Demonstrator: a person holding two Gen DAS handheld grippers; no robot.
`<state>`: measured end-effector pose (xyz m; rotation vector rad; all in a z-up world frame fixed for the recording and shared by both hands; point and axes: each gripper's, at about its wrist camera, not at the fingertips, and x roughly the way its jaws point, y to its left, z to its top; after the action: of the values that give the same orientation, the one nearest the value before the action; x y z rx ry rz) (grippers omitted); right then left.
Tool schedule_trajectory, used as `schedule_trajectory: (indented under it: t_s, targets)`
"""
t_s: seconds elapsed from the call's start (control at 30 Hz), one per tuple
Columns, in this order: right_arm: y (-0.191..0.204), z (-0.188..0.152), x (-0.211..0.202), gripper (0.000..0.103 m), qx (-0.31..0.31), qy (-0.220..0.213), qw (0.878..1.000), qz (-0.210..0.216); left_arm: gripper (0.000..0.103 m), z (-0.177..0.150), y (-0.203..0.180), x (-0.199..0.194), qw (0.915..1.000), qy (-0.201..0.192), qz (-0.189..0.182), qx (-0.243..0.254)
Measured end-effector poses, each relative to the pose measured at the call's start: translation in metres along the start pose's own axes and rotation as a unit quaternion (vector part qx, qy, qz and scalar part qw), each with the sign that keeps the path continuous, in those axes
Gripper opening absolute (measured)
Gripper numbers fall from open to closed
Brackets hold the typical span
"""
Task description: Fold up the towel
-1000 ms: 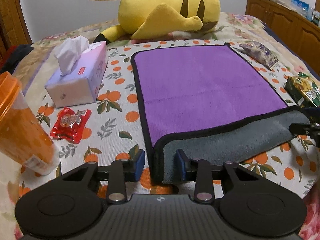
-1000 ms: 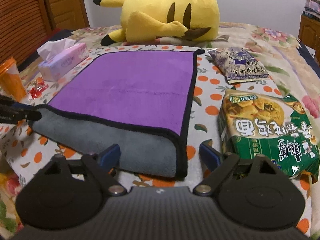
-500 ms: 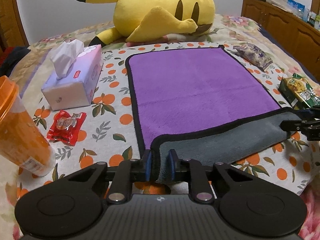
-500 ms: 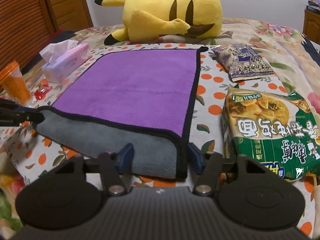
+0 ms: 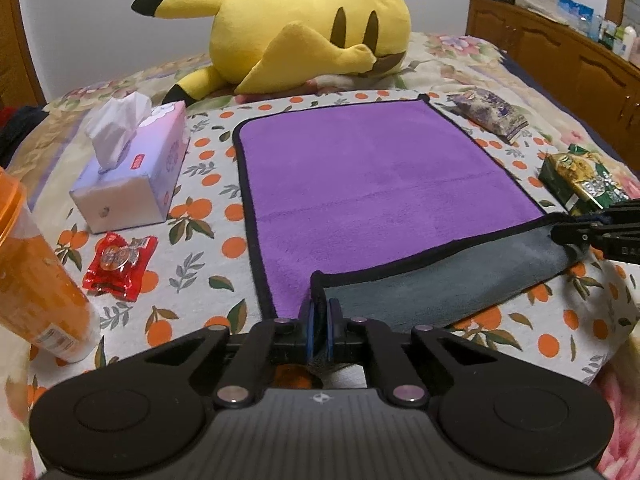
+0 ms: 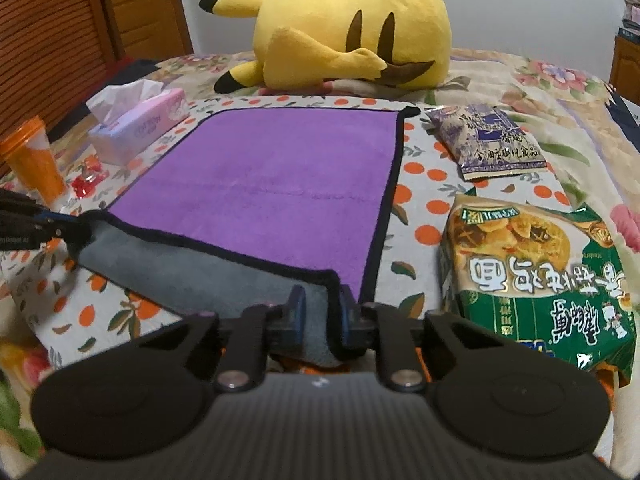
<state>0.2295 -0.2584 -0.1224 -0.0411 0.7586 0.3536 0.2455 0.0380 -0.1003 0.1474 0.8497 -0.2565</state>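
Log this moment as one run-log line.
stage: grasp near towel corners | left claw: shut on left corner | right claw: closing on right corner | fold: started

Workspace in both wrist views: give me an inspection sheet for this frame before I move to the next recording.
Surface: bed with an orange-print cloth over a floral bedspread.
Job's things: purple towel lies flat, its near edge turned up showing the grey underside.
Clutter: tissue box, red candy wrapper and orange cup on the towel's left; purple snack packet and green noodle pack on its right; yellow Pikachu plush beyond.
Grippers: left gripper shut on the near left corner; right gripper around the near right corner, whether it is clamped is unclear.
Cables: nothing seen.
Surroundings: wooden cabinets, wooden door, white wall.
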Motion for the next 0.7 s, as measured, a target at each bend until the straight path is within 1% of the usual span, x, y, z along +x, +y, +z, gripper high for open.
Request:
schedule_trajectory:
  t_s: [0.13, 0.23, 0.57, 0.7]
  targets:
    - [0.001, 0.0, -0.001, 0.004, -0.007, -0.004, 1.0, -0.002, 0.007, 0.002, -0.003, -0.005, 0.9999, -0.012, -0.001, 0.005]
    - [0.0, 0.001, -0.004, 0.004, -0.008, -0.012, 1.0, -0.003, 0.007, 0.005, -0.002, -0.01, 0.9997, -0.023, -0.002, 0.0]
    - [-0.002, 0.008, -0.017, 0.004, -0.002, -0.059, 0.998, -0.002, 0.006, 0.012, 0.001, -0.027, 0.9981, -0.06, -0.001, -0.014]
    - [-0.003, 0.01, -0.019, 0.004, -0.004, -0.07, 0.998, -0.004, 0.006, 0.015, 0.002, -0.032, 0.9972, -0.072, -0.001, -0.018]
